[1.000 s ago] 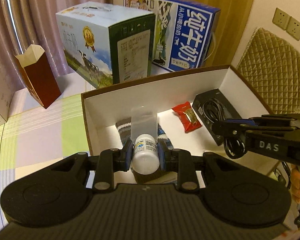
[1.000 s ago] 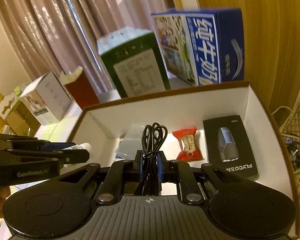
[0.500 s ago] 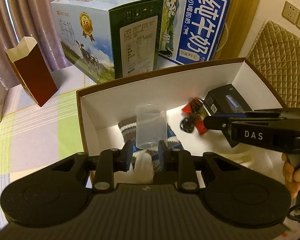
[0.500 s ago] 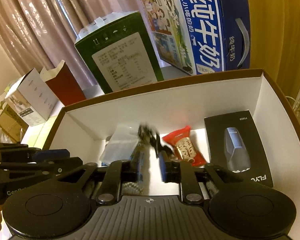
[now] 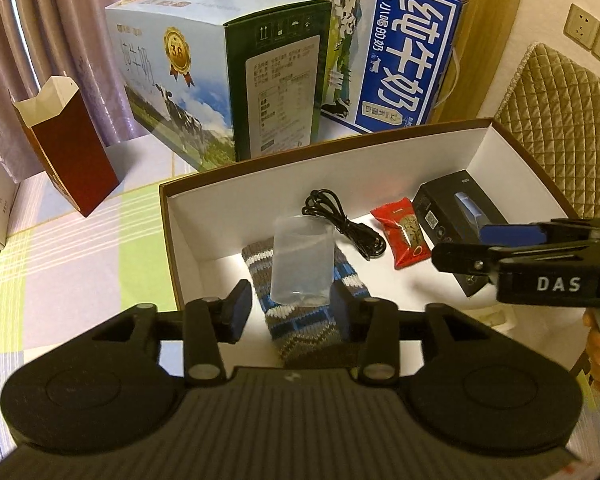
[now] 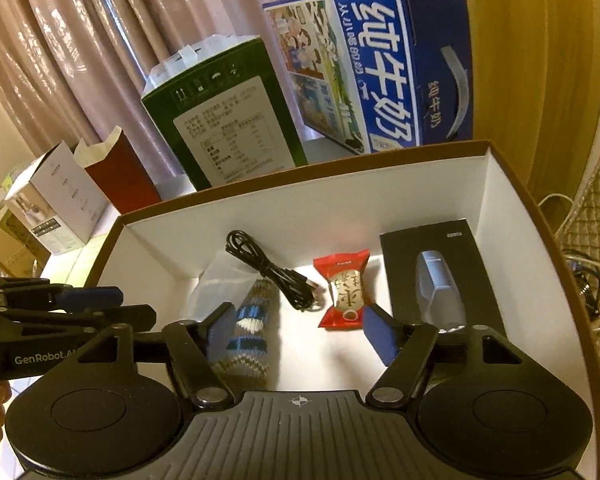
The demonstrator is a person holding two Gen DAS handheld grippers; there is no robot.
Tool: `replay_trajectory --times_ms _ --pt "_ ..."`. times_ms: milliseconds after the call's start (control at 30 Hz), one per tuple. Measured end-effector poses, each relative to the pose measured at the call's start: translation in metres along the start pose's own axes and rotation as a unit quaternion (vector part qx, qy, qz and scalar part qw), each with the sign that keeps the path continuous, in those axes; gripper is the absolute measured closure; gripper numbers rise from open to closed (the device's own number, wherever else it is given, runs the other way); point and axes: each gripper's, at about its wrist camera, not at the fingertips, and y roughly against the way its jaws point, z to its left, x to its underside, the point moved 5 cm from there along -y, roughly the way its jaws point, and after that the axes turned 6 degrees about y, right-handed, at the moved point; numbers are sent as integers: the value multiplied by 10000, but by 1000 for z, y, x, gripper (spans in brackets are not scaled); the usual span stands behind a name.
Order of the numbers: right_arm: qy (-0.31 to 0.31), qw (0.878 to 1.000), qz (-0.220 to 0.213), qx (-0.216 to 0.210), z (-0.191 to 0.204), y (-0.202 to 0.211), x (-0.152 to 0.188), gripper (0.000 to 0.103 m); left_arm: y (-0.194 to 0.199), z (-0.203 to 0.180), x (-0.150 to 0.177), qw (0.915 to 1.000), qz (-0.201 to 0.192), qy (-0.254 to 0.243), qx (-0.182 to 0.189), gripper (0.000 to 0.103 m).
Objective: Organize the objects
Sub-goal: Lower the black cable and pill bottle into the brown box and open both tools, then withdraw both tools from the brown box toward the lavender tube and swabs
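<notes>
Hovering over box (image 5: 260, 196): left gripper (image 5: 290, 308), right gripper (image 6: 296, 334) spread wide, empty.

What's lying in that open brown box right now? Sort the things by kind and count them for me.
Clear plastic cup: 1
Knitted striped sock: 1
Black cable: 1
Red snack packet: 1
Black shaver box: 1
Total: 5 things in the brown box

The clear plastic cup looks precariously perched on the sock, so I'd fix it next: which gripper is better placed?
Probably left: the left gripper is open right around the cup; the right gripper faces the candy.
</notes>
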Motion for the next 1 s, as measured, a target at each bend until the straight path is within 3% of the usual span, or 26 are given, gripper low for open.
replay_trajectory --times_ms 167,367,433,700,1000 --pt "159 9998 -86 124 3 14 0 14 11 -2 4 9999 -87 -80 35 45" --pt "267 9991 -190 252 3 36 6 5 27 -5 7 9997 -191 -119 59 33" --pt "272 9991 -214 253 4 43 10 3 34 -5 9 9997 -232 -103 69 25" --pt "151 9989 -309 307 6 75 24 2 66 -6 17 9991 -410 4 79 5" --pt "60 9985 -436 334 16 109 39 2 102 -5 32 9982 -599 5 -37 3"
